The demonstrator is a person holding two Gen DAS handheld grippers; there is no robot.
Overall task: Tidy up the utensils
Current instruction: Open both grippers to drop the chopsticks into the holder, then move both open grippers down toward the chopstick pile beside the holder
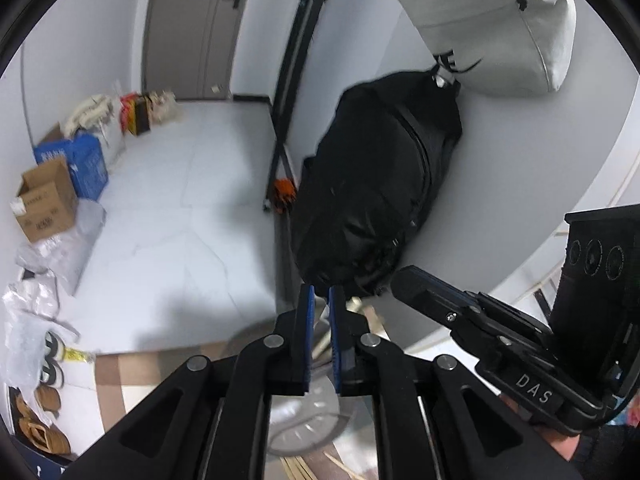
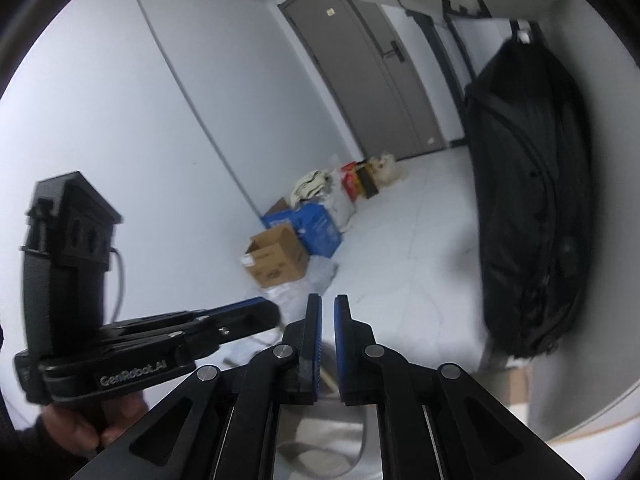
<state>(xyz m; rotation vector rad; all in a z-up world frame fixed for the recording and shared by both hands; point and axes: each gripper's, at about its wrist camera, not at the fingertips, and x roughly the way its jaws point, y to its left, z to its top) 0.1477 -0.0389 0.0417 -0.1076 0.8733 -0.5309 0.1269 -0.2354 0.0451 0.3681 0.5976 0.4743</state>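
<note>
Item: you hold both grippers, L (image 1: 319,300) & R (image 2: 328,308), jaws nearly shut w/ nothing between, angled down toward round metal bowl (image 1: 308,420) & wooden sticks (image 1: 296,470) below, prob. the utensils, reach not yet begun

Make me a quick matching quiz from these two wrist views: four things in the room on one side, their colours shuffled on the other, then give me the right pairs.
Things:
1. backpack leaning on the wall
2. open cardboard box on the floor
3. box just behind the open one
4. door

Colours:
A. blue
B. grey
C. black
D. brown

Pairs: 1-C, 2-D, 3-A, 4-B
</note>
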